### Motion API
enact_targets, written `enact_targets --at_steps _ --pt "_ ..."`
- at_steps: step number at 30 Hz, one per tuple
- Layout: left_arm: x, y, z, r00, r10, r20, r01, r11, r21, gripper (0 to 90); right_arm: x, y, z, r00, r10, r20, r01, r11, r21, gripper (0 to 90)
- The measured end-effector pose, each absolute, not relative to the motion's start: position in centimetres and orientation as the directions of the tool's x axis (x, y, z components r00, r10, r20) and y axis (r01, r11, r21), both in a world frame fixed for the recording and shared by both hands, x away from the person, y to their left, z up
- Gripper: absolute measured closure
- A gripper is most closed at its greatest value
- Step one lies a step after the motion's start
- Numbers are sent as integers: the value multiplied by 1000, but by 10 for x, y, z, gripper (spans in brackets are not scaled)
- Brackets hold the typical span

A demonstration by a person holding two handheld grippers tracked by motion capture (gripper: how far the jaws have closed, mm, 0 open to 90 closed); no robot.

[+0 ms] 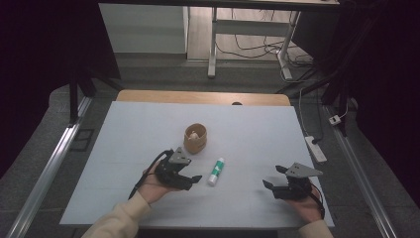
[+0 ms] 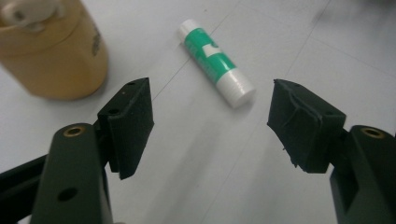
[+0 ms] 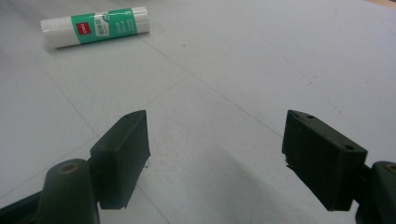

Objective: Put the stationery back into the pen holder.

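High view first: we see our left hand [image 1: 148, 186] lying low on the white table [image 1: 257, 134], palm turned inward, carrying the left gripper [image 1: 190, 173] with its jaws pointing right and a little away from us. Its jaws stand wide apart and hold nothing. Our right hand [image 1: 304, 204] rests near the table's right edge, and the right gripper [image 1: 275, 176] on it points leftward, jaws likewise spread and empty.

We find the glue stick [image 1: 216, 171], white with a green label, lying flat on the table just beyond the left gripper's tips, close but not touching. From the left gripper view the glue stick [image 2: 215, 62] lies ahead of the open jaws, between their lines, capped end nearer. A tan wooden cup [image 1: 195, 138] stands upright ahead of the left jaw, near the stick's far end.

From the right gripper view the glue stick [image 3: 95, 26] lies well ahead and off to the left of the jaws.
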State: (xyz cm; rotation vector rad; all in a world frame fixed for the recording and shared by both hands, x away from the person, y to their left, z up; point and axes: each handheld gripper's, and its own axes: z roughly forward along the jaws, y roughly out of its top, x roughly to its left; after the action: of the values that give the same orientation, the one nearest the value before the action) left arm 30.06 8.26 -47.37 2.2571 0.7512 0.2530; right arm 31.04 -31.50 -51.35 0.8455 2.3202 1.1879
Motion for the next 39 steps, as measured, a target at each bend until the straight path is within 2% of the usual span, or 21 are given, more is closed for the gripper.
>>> enact_targets --at_steps 11,25,34,39 --pt "318 49 -482 815 578 -52 468 -602 647 305 311 -314 -514 -739 669 -80 331 463 822 229" --pt "338 19 -505 785 616 -60 532 -621 576 281 312 -314 -515 -737 670 -87 337 476 812 230" --pt "338 6 -512 782 621 -46 539 -638 549 349 312 -314 -516 -738 670 -83 341 476 810 230" --pt "337 5 -516 782 620 -64 552 -641 533 444 313 -314 -516 -736 672 -85 343 478 809 230"
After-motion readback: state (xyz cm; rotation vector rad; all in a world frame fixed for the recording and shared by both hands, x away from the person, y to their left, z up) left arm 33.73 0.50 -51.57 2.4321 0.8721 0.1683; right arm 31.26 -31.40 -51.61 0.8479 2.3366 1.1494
